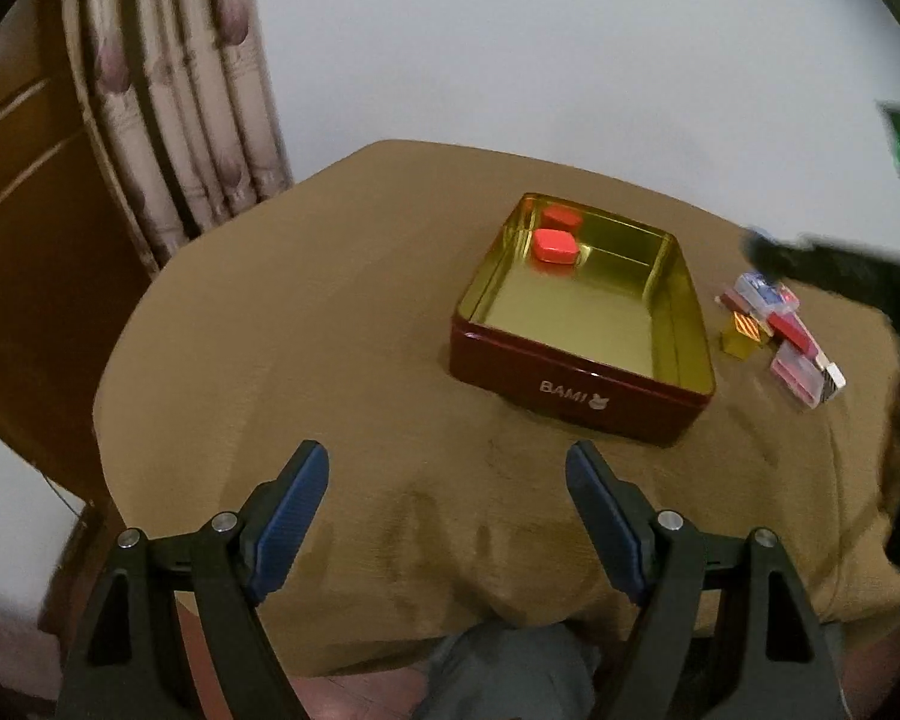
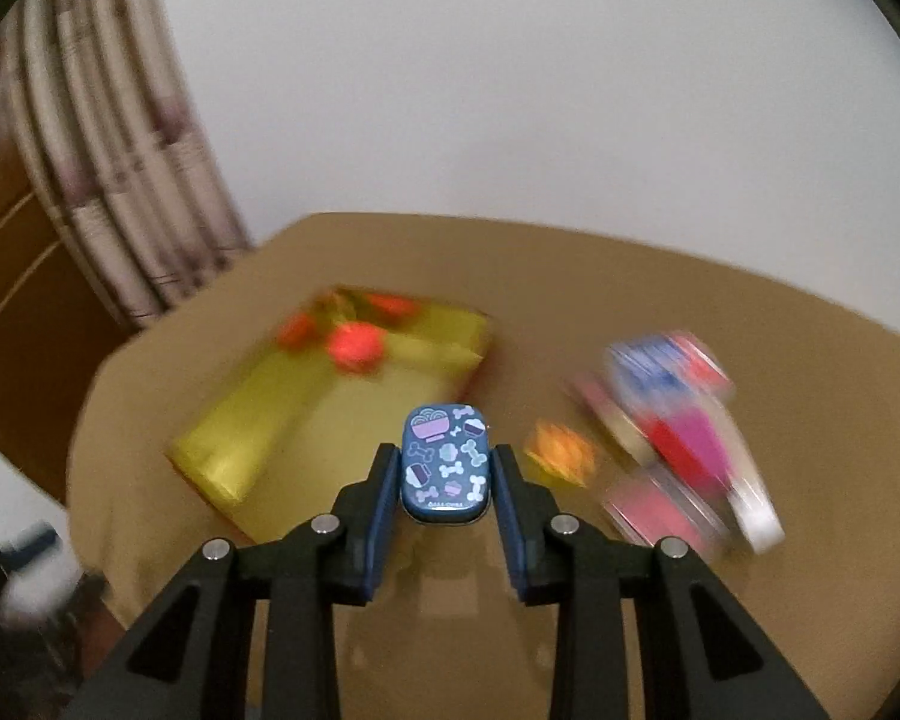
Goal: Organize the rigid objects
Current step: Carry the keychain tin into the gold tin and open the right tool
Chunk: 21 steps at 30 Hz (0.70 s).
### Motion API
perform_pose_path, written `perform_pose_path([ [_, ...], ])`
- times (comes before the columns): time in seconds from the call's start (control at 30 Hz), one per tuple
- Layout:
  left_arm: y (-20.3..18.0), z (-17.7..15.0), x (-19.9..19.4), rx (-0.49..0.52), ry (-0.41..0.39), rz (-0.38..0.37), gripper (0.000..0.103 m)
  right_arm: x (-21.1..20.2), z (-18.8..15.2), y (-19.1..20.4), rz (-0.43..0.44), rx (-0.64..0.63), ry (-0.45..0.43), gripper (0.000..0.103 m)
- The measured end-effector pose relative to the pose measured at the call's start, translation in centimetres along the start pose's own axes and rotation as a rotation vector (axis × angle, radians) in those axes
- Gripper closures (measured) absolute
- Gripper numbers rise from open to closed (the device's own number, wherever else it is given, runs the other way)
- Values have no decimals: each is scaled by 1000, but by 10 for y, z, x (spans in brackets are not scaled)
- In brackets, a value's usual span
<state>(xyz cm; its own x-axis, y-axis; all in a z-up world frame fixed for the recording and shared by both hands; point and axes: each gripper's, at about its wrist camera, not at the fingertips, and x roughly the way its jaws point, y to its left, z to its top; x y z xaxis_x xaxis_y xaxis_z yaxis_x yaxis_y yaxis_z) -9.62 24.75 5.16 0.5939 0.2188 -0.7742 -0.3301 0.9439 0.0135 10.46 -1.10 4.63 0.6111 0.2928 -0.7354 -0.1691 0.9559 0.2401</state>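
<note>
A red tin box [image 1: 576,399] with a gold inside and "BAMI" on its front stands on the brown-clothed table; it shows blurred in the right wrist view [image 2: 306,414]. A small red tin [image 1: 555,246] lies in its far corner. My right gripper [image 2: 447,459] is shut on a small blue tin with bone patterns [image 2: 446,461] and holds it above the table, between the box and a pile of small cases [image 2: 678,444]. My left gripper [image 1: 447,468] is open and empty over the table's near edge, in front of the box. The right gripper shows dark and blurred in the left wrist view [image 1: 810,264].
The pile of small red, blue and gold cases [image 1: 780,330] lies right of the box. A small gold block [image 2: 561,450] sits beside it. A curtain [image 1: 174,90] and a wooden door [image 1: 24,210] stand at the left. The table's cloth [image 1: 306,312] hangs over the near edge.
</note>
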Motion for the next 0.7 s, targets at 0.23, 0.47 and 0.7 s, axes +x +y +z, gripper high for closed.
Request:
perform_pose_path([
  [0.23,20,4,17,-49,32,5,25,116,47,23,37,-45,173,72],
  [0.47,19,5,23,-58,43,10,25,185,67,20,-21,-106,285,72],
  [0.7,12,3,24,-42,47,24,25,211,81,20,-23,-130,323,71],
])
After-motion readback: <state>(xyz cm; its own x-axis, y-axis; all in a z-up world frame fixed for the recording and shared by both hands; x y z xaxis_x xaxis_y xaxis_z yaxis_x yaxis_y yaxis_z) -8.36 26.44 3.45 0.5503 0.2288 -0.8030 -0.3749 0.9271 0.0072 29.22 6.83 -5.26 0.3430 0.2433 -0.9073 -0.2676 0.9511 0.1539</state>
